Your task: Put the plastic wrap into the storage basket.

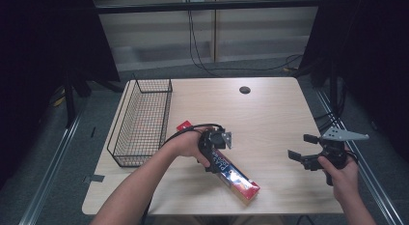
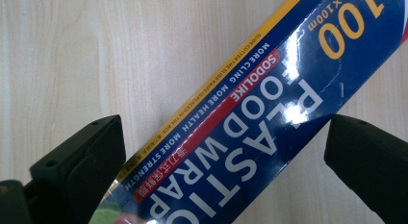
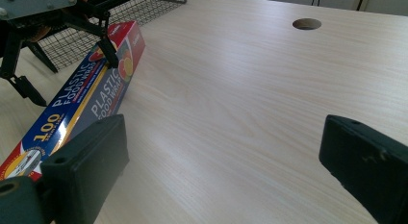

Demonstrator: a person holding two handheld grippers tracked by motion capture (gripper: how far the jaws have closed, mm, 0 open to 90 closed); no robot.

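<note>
Plastic wrap box (image 1: 230, 171) lies diagonally on the bench (image 1: 270, 114), just right of the wire basket (image 1: 142, 121). Left hand-held gripper (image 2: 221, 152) straddles it — jaws wide, not gripping. Right hand-held gripper (image 1: 303, 147) wide apart, well clear — cable hole (image 1: 245, 90) beyond.

Right gripper over bare tabletop, plastic wrap box off to its left

The right gripper (image 3: 223, 161) has its two black jaws set wide apart, with only the wooden table (image 3: 250, 104) between them; the blue plastic food wrap box (image 3: 82, 101) lies flat and runs diagonally past the left jaw toward a wire basket (image 3: 130, 5) at the top edge; the left gripper (image 3: 65, 70) straddles the box, one jaw on each side, clear of its sides; a round hole (image 3: 307, 24) sits far across the table.
</note>
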